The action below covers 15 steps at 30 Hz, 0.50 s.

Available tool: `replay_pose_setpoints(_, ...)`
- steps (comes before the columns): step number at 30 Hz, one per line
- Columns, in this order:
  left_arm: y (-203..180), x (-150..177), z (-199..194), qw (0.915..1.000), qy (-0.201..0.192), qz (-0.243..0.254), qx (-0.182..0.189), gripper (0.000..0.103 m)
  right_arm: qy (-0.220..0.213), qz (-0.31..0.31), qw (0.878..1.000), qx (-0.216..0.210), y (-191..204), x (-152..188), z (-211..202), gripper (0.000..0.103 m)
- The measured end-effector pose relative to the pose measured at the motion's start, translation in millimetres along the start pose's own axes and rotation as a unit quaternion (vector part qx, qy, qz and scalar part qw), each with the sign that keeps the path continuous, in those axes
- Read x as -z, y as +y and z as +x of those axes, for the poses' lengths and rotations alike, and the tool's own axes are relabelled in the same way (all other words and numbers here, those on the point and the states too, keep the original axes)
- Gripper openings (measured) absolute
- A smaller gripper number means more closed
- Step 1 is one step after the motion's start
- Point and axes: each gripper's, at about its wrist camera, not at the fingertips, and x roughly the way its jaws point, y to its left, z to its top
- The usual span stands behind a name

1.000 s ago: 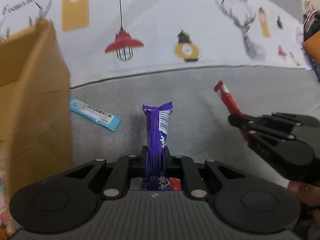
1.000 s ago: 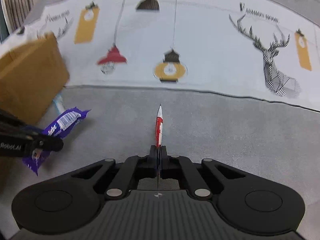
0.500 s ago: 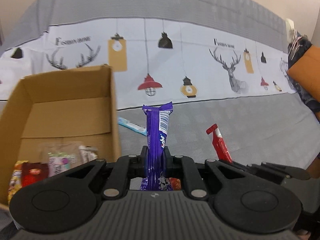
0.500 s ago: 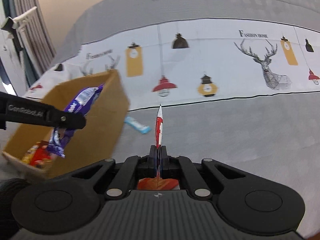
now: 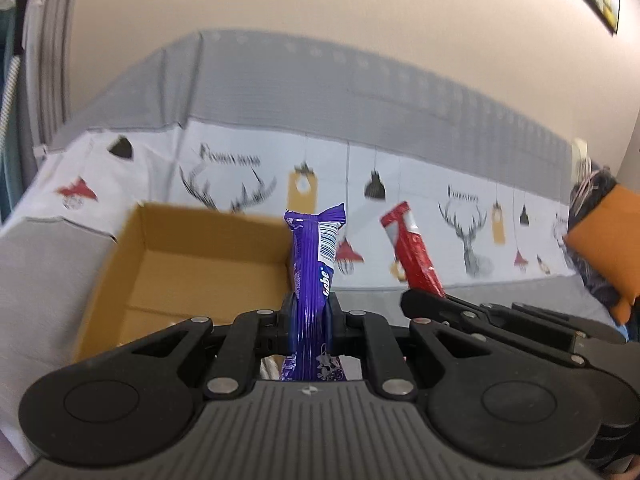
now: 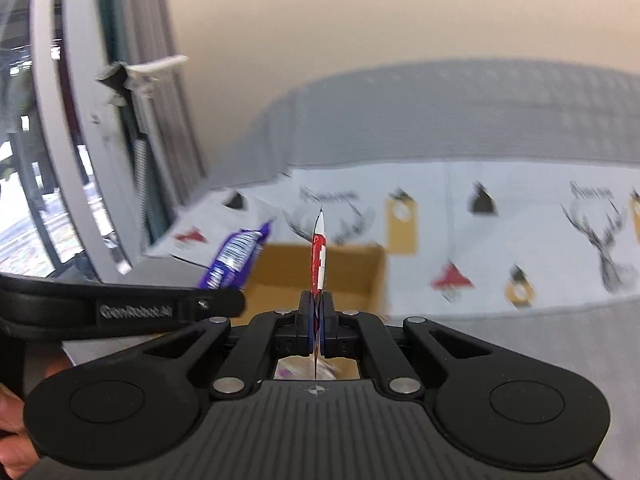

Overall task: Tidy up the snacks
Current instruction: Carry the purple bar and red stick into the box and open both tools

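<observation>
My left gripper (image 5: 310,308) is shut on a purple snack bar (image 5: 316,256) that stands upright between its fingers. An open cardboard box (image 5: 192,264) sits just beyond and to its left. My right gripper (image 6: 317,308) is shut on a thin red and white snack packet (image 6: 319,260), seen edge-on, in front of the same box (image 6: 352,272). In the left wrist view the red packet (image 5: 412,256) and the right gripper (image 5: 424,304) are close on the right. In the right wrist view the purple bar (image 6: 234,256) and the left gripper (image 6: 216,304) are at the left.
The box stands on a grey sofa (image 5: 500,292) with a white printed cloth (image 5: 440,208) over its backrest. An orange cushion (image 5: 604,252) lies at the far right. A window frame (image 6: 80,160) is to the left.
Both grippers have risen and tilted up with their snacks held. They have moved left toward the box. The box contents and the blue packet on the seat have dropped out of view.
</observation>
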Motion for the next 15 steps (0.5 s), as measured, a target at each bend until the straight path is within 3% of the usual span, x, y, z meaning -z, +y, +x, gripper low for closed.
replay_pose_setpoints(6, 39.2, -5.4, -3.6, 0.9993, -0.027, 0.0, -0.028, 0.014, 0.011, -0.04, 0.999, -0.021, 39.8, -16.0, 27.9, 0.002)
replay_pose_setpoints(15, 106.9, 27.1, 66.2, 0.996, 0.053, -0.043, -0.057, 0.014, 0.104, -0.048, 0.993, -0.032, 59.3, 23.9, 116.3, 0.003)
